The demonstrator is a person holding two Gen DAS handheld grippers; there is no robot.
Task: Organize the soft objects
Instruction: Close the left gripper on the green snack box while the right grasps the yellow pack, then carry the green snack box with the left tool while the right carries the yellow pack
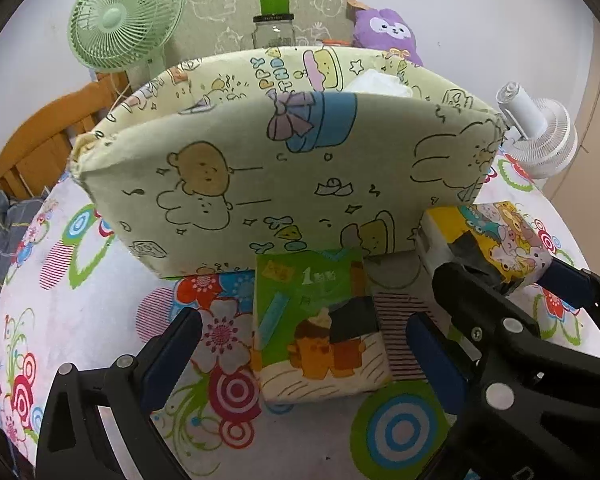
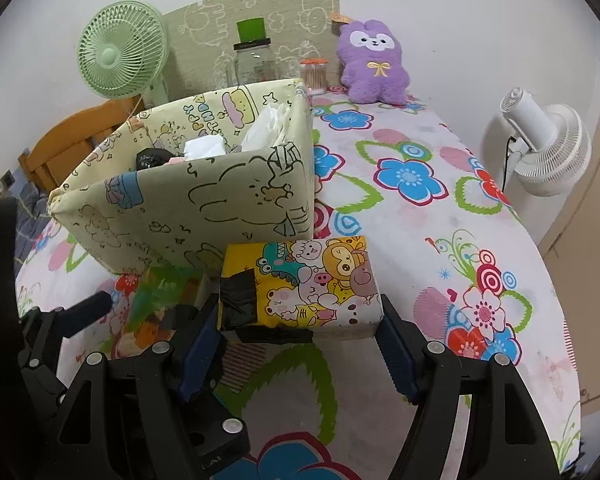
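Observation:
A yellow cartoon tissue pack (image 2: 312,280) patched with black tape sits between the blue pads of my right gripper (image 2: 300,328), which press on both its sides; the same pack (image 1: 504,232) shows at the right of the left wrist view. A green tissue pack (image 1: 320,320) lies flat on the floral tablecloth (image 1: 100,300), inside my left gripper (image 1: 304,344), whose fingers stand wide apart and clear of it. Just behind both packs stands a pale green fabric bin (image 1: 260,160) (image 2: 188,208) with cartoon prints, holding white tissues (image 2: 268,124) and a black item (image 2: 152,158).
A green fan (image 2: 122,54), a glass jar with a green lid (image 2: 254,60), a cotton swab tub (image 2: 315,76) and a purple plush (image 2: 374,64) line the back wall. A white fan (image 2: 548,148) stands past the table's right edge. Wooden furniture (image 1: 48,136) is at the left.

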